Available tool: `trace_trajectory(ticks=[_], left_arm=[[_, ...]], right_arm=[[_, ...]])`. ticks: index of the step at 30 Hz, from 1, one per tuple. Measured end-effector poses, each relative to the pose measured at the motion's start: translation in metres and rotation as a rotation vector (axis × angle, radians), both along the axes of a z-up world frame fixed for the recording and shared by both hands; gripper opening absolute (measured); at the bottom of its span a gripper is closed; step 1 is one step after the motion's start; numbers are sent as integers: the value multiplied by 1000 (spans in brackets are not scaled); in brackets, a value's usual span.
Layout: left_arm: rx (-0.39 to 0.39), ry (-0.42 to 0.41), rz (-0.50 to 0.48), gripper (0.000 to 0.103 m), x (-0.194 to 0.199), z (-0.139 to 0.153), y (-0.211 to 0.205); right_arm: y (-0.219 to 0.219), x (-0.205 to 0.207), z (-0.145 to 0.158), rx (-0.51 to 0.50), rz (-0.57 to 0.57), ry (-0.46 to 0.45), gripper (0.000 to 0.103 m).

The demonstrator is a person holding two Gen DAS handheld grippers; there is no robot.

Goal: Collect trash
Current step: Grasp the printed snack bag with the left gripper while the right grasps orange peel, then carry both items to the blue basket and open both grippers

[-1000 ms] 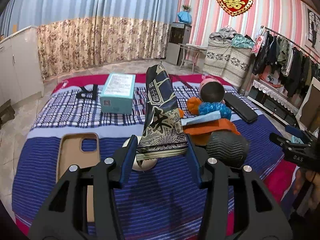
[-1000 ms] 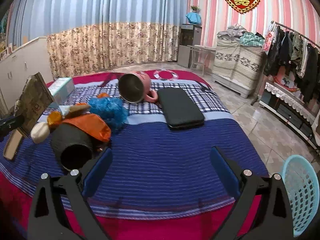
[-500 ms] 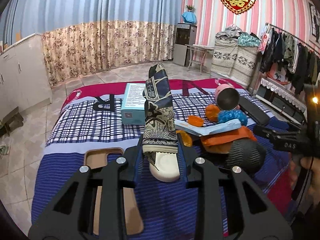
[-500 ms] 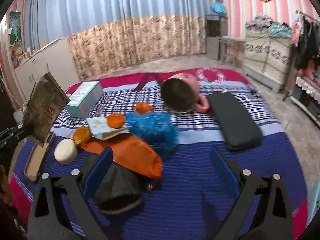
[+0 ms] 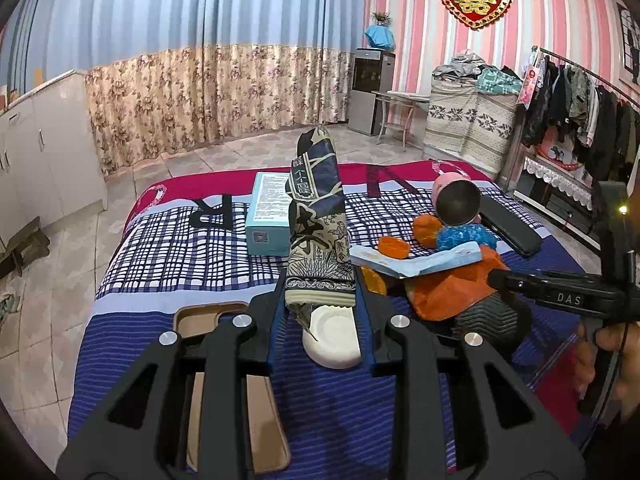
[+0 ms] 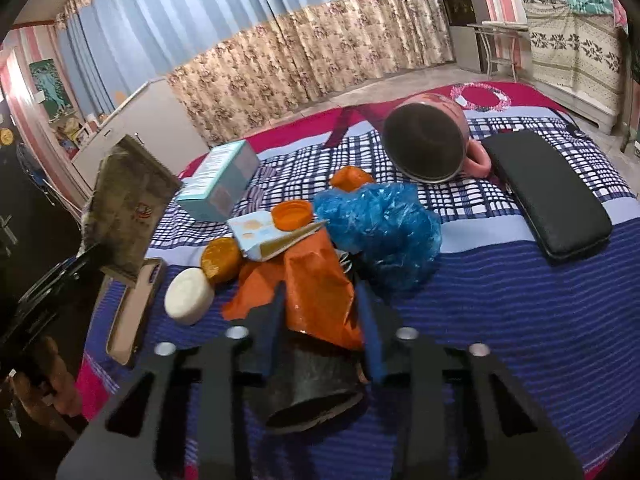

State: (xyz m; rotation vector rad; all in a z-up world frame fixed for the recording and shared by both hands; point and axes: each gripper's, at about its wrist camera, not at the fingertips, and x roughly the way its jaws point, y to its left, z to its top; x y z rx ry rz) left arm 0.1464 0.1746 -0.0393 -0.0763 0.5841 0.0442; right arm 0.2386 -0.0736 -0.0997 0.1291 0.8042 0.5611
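Observation:
My left gripper (image 5: 320, 300) is shut on a dark blue and beige printed snack bag (image 5: 316, 216), which stands upright above the bed; the same bag (image 6: 128, 204) shows at the left of the right wrist view. My right gripper (image 6: 322, 312) is over a trash pile, its jaws closing with the pads against a crumpled orange wrapper (image 6: 316, 280). Under that wrapper a black cup (image 6: 312, 388) lies on its side. A crumpled blue plastic bag (image 6: 380, 232), a pale torn carton (image 6: 264, 236) and orange caps (image 6: 291, 214) lie just beyond.
A white round lid (image 6: 188, 294) and a tan phone case (image 6: 132, 308) lie left of the pile. Farther back are a teal box (image 6: 218, 184), a tipped pink mug (image 6: 428, 148) and a black case (image 6: 548, 204). The striped bed (image 6: 500, 320) ends at a tiled floor.
The right gripper swung left and down over the pile and its wide jaws came together on the orange wrapper. The left jaws narrowed onto the snack bag, then held still.

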Motion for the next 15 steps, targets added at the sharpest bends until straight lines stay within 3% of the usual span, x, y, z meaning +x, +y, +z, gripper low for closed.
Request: trace_trajectory(ticks=[4, 9, 15], left_arm=[[-2, -14, -3, 28, -4, 7, -7], [-14, -35, -18, 28, -7, 19, -20], [-10, -74, -84, 28, -10, 37, -56]], right_arm=[[-21, -13, 7, -12, -37, -31, 17], [-69, -30, 30, 30, -143, -93, 16], [-119, -65, 63, -49, -276, -222, 15]])
